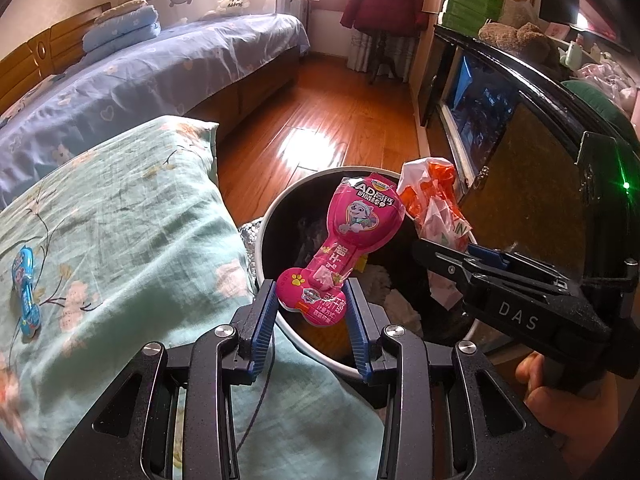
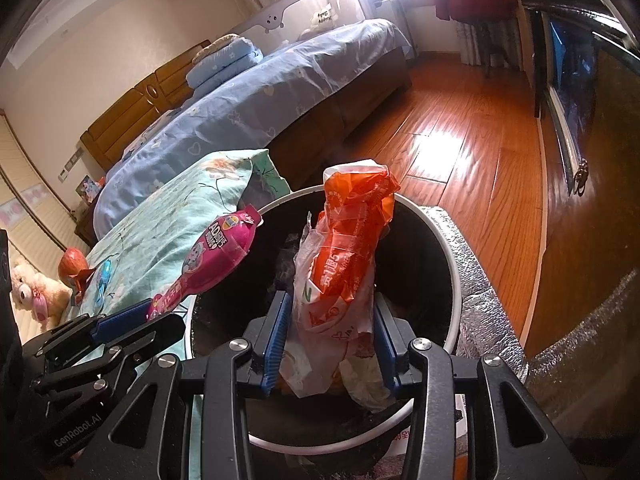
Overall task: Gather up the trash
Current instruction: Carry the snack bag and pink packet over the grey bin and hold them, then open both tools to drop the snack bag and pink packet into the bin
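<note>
Two grippers over the white-rimmed bin (image 1: 298, 346) now: the left gripper (image 1: 312, 300) pinches the pink bone-shaped wrapper (image 1: 344, 240) by its lower end, the right gripper (image 2: 330, 332) clamps the crumpled orange-and-white bag (image 2: 344, 256), both held above the dark opening beside the floral pillow (image 1: 120, 216).

bin (image 1: 268, 216) right of pillow (image 1: 120, 208) | bed (image 1: 160, 64) behind
</note>
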{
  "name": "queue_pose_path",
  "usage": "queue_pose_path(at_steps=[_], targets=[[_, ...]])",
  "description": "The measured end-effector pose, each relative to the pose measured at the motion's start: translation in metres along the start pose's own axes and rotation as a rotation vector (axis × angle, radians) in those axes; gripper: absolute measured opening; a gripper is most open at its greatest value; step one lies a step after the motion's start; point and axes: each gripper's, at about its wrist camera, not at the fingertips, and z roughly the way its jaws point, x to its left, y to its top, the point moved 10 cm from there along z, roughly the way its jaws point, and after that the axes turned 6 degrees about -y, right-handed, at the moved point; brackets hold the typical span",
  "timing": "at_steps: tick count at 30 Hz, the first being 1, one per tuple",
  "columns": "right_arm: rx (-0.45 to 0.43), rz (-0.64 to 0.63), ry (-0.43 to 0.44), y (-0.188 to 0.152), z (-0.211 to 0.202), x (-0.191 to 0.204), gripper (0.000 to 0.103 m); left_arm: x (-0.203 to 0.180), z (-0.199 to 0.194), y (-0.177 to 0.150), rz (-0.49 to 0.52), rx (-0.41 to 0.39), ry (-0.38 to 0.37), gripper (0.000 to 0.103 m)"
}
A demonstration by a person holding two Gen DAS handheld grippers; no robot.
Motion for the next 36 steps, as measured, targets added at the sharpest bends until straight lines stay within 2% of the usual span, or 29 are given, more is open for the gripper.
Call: queue_pose_path(at_steps=[22, 25, 26, 27, 31, 33, 36], targets=[[-0.007, 0.012, 0.007, 0.001, -0.001, -0.001, 0.043, 0.000, -0.002, 0.000, 0.000, -0.001, 0.012, 0.034], [-0.004, 0.018, 0.010, 0.001, -0.001, -0.001, 0.056, 0.002, -0.003, -0.001, -0.009, 0.002, 0.006, 0.041], [-0.006, 0.023, 0.008, 0.001, -0.002, -0.002, 0.067, 0.003, -0.005, -0.002, -0.012, -0.005, 0.010, 0.047], [-0.012, 0.030, 0.011, 0.002, -0.004, -0.003, 0.071, 0.005, -0.008, -0.003, -0.013, -0.012, 0.015, 0.050], [-0.016, 0.037, 0.009, 0.002, -0.010, -0.002, 0.071, 0.014, -0.018, -0.011, -0.022, -0.022, 0.022, 0.055], [-0.021, 0.030, 0.009, 0.001, -0.014, 0.003, 0.074, 0.022, -0.025, -0.017, -0.032, -0.032, 0.038, 0.062], [-0.032, 0.020, 0.016, 0.000, -0.020, 0.013, 0.079, 0.036, -0.037, -0.026, -0.066, -0.044, 0.039, 0.066]])
